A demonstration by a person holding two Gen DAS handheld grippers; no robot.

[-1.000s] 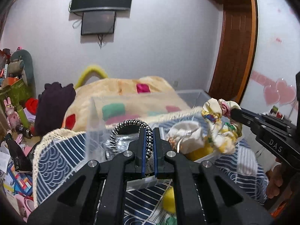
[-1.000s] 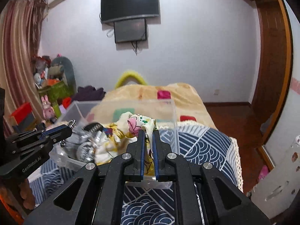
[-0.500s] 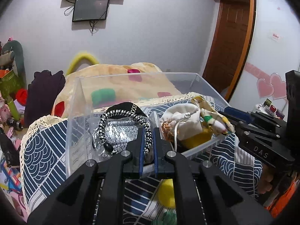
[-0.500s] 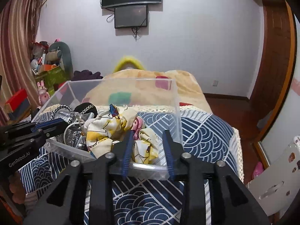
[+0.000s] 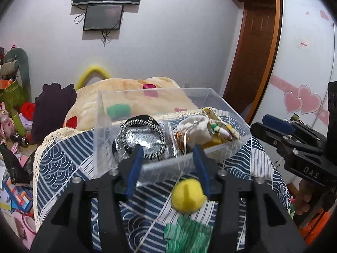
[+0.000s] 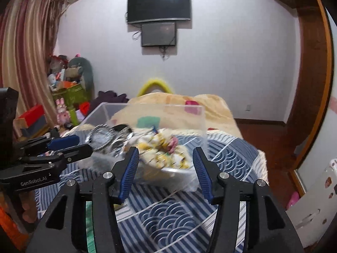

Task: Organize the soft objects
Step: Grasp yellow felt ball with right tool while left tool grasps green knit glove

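A clear plastic box stands on the blue patterned cloth. Its left part holds a black-and-white braided band on a silvery pouch. Its right part holds a white drawstring bag and the yellow floral cloth, also seen blurred in the right wrist view. My left gripper is open and empty just in front of the box. My right gripper is open and empty, drawn back from the box.
A yellow soft piece and a green knitted piece lie on the cloth in front of the box. A bed with a beige blanket lies behind. Toys and boxes crowd the left. A wooden door is right.
My left gripper let go of the braided band, which now lies in the box, and opened. My right gripper released the floral cloth into the box, opened wider and drew back.
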